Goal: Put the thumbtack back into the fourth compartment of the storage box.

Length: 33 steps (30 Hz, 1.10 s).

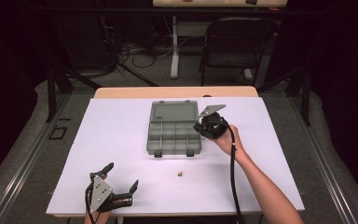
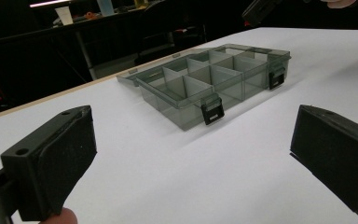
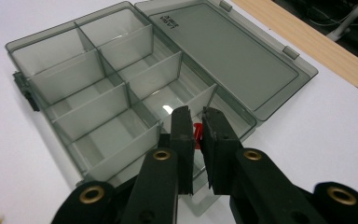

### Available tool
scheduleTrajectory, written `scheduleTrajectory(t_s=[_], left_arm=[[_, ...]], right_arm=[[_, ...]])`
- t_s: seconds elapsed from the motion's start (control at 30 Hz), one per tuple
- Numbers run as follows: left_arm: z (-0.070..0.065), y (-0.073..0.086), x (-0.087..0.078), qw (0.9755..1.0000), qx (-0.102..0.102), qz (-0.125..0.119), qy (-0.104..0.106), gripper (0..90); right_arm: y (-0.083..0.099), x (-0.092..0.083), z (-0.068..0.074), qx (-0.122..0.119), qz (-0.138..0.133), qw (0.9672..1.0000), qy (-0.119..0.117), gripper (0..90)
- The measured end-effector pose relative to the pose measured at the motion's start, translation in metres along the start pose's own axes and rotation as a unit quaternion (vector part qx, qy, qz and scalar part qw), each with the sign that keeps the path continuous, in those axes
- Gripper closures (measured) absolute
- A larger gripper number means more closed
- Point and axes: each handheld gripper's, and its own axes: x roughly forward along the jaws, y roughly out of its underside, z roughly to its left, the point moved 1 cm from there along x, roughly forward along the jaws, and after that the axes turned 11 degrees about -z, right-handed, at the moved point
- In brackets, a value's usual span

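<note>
A smoky grey compartment box lies in the middle of the white table with its lid folded flat behind it. My right gripper hangs over the box's right end. In the right gripper view its jaws are nearly together, shut on a small red piece above a right-end compartment. My left gripper rests near the table's front left edge, jaws wide open and bare. The box stands ahead of its pads. A tiny yellow-green piece lies on the table in front of the box.
The white table top ends in a wooden strip at the far side. A dark folding chair and a table leg with cables stand on the floor beyond. The box's two black latches face the near side.
</note>
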Motion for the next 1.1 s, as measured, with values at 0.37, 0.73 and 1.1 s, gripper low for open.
scheduleTrajectory(t_s=[0.37, 0.73, 1.1], left_arm=[[0.001, 0.0, -0.001, 1.0, 0.0, 0.0, -0.001, 0.1], [0.001, 0.0, -0.001, 1.0, -0.002, 0.0, 0.001, 0.0], [0.0, 0.0, -0.001, 1.0, 0.0, 0.001, 0.001, 0.0]], right_arm=[[-0.004, 0.031, -0.007, 0.01, 0.023, 0.9997, 0.008, 77.3], [-0.006, 0.022, -0.012, 0.03, -0.001, 0.9993, 0.02, 38.7], [-0.002, -0.011, 0.008, 0.0, -0.014, 0.9999, -0.003, 11.6]])
